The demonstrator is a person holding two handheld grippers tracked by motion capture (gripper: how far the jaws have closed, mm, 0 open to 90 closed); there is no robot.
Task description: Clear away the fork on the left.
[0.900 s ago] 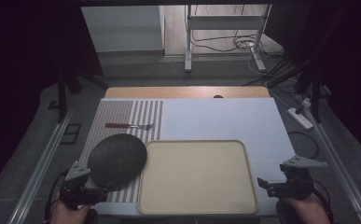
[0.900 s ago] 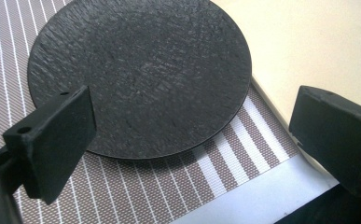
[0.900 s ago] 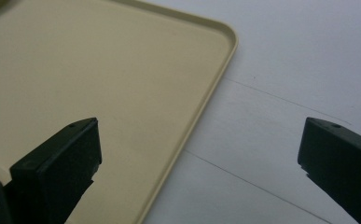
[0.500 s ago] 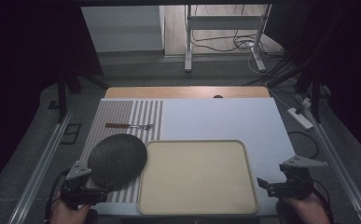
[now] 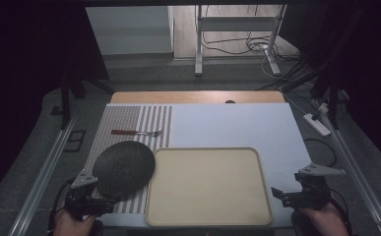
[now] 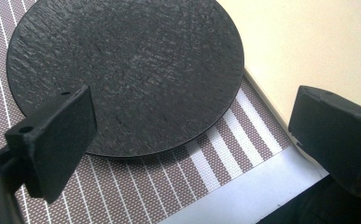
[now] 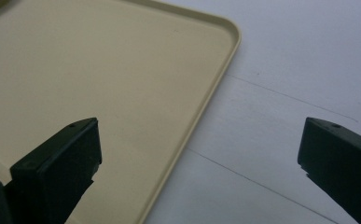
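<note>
A: Both grippers sit low at the near edge of the table, and nothing is picked up yet. The left gripper point(image 5: 97, 194) is right at the near rim of the dark round plate point(image 5: 124, 168), jaws spread wide, nothing between them.

B: And the plate lies flat on the striped mat point(image 5: 129, 123), just left of the tray point(image 5: 207, 184), its edge touching or slightly overlapping the tray's left rim.

A: Right. The right gripper point(image 5: 279, 193) hangs just off the tray's near right corner, jaws wide as well, empty.

B: So I'd call this the approach, with the plate as the likely target.

A: Agreed. The next move looks like sliding the left jaws around the plate's near rim, one above and one below, then closing.

B: It's thin and flat on the mat, so the lower jaw needs to get under it. The fork point(image 5: 136, 132) lies on the mat beyond the plate, well apart.
</note>
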